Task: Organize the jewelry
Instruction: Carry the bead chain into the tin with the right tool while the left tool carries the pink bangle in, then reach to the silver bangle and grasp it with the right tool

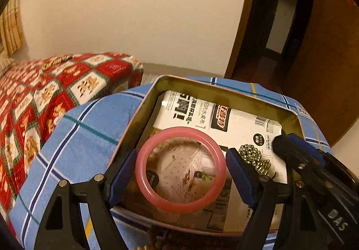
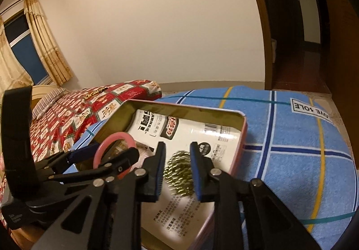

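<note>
Each tool is black plastic with angular linkage arms, silver round pivot screws and blue ribbed fingers (image 2: 198, 173) (white lettering "DAS" marks the right tool (image 1: 280, 144) body in the left view).

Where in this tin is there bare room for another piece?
Bare: the printed sheet between the gold beads and the tin's far wall; the blue cloth right of the tin. Crowded: the near end, left gripper holding the pink bangle, right gripper astride the beads.
</note>
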The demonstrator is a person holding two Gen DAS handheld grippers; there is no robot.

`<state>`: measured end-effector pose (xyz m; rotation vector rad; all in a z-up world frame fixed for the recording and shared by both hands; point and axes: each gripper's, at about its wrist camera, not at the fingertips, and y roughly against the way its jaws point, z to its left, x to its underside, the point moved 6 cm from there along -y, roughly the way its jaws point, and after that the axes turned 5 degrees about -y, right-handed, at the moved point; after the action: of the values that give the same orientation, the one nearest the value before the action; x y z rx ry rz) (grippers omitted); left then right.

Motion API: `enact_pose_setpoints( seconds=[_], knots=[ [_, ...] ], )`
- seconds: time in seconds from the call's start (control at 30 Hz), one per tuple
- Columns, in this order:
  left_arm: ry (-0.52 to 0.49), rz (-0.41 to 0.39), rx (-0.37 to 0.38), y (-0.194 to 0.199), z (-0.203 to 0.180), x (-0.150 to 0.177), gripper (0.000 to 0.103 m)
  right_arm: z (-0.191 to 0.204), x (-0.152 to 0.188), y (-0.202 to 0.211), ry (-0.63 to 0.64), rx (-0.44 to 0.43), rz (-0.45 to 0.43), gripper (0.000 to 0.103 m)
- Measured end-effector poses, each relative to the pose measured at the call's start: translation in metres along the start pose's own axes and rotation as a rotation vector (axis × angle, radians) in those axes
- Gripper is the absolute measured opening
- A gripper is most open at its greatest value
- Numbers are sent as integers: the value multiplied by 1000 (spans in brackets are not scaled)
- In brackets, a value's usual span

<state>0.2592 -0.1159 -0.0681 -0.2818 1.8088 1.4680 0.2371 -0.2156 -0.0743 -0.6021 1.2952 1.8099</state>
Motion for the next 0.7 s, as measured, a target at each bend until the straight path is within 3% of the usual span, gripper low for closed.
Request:
enact_pose_setpoints(
  seconds=[0.07,0.1,0.13,0.2,0.33,0.43,0.53,0.7],
  knots=[
    [27,-7,11,10,3,-2,81,-5,-4,11,-32,-5,-43,58],
    [40,-24,15,18,4,-4,81,-7,-9,21,-48,-6,-94,78],
    [51,-45,17,26,6,-5,81,-9,-11,30,-57,-2,-138,90],
    [79,-87,26,46,9,-6,81,-11,-18,57,-64,20,-266,97],
    [99,-146,41,75,10,-1,84,-12,-17,85,-47,107,-367,98],
    [87,-169,0,95,11,9,84,-12,-8,95,-68,145,-357,98],
    [72,-245,-46,121,14,22,84,-13,7,111,-87,152,-356,97],
    [43,-313,-110,162,23,65,84,-10,29,128,-50,152,-336,98]
  ],
)
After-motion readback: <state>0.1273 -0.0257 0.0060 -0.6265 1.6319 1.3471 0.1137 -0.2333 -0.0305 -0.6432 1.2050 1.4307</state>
